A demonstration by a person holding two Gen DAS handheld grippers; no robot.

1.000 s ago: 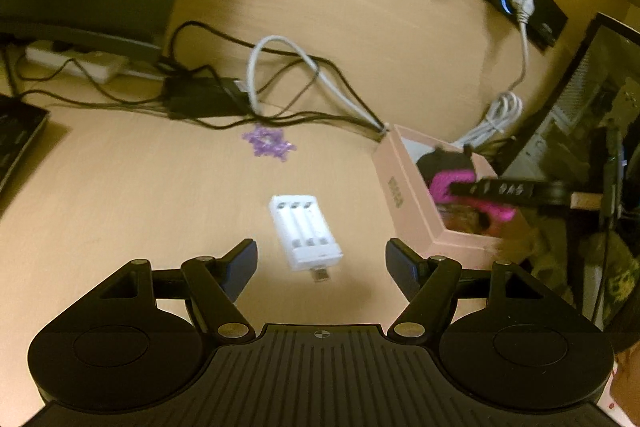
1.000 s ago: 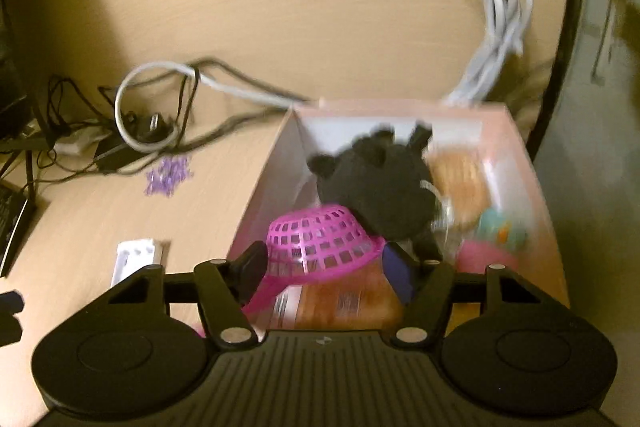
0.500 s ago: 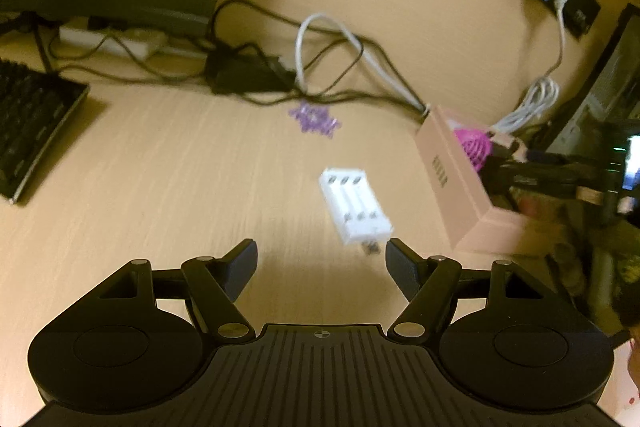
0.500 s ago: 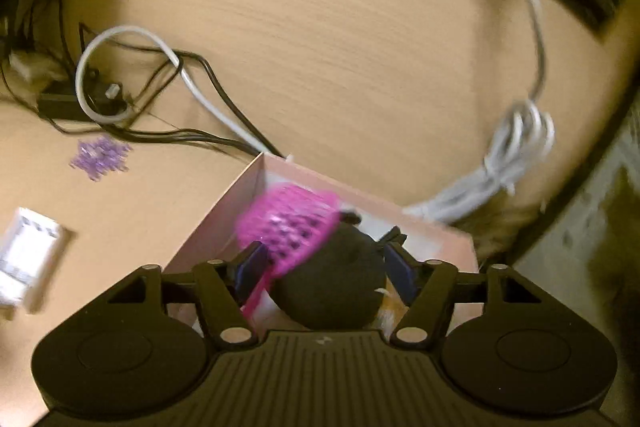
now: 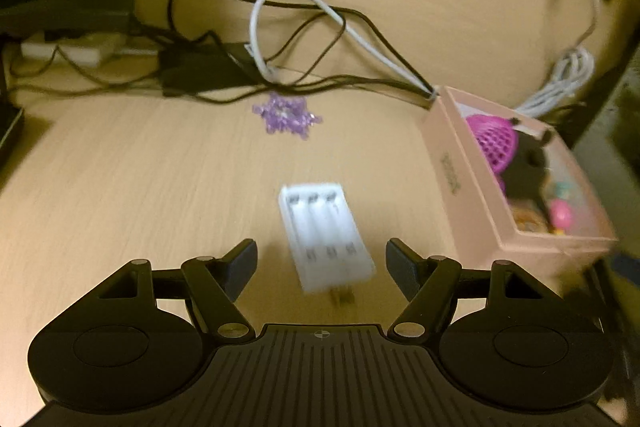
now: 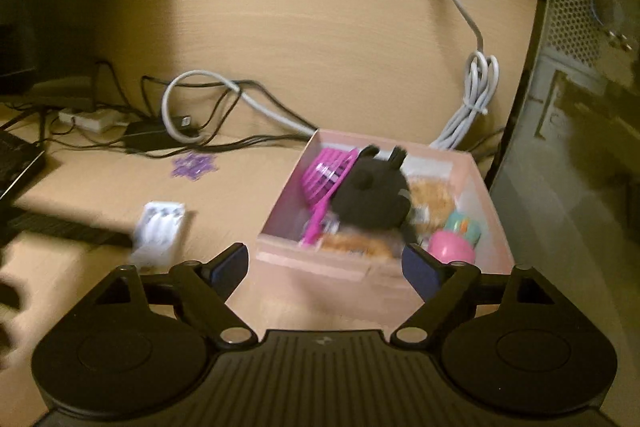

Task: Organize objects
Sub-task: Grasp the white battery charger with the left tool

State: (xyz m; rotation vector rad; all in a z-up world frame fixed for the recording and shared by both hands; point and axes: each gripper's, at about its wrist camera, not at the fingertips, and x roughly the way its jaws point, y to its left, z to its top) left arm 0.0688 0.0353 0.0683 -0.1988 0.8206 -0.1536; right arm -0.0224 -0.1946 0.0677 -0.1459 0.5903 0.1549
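Since a moment ago the right hand-held gripper [image 6: 324, 267] has let the pink mesh basket [image 6: 326, 175] go into the pink box [image 6: 280, 211] and backed off, jaws wide and empty. Left hand-held gripper [image 5: 322, 265], equally wide, frames the white battery charger [image 5: 326, 239] lying at twelve o'clock on the wooden worktop [image 5: 140, 167]. It looks light, rigid and smooth, best pinched across its long sides; cables [image 5: 320, 39] trail behind at eleven o'clock.

Wooden desk [image 5: 120, 167]: white charger [image 5: 324, 235], purple beads [image 5: 286, 115], pink box [image 5: 460, 179], cables [image 5: 320, 27].
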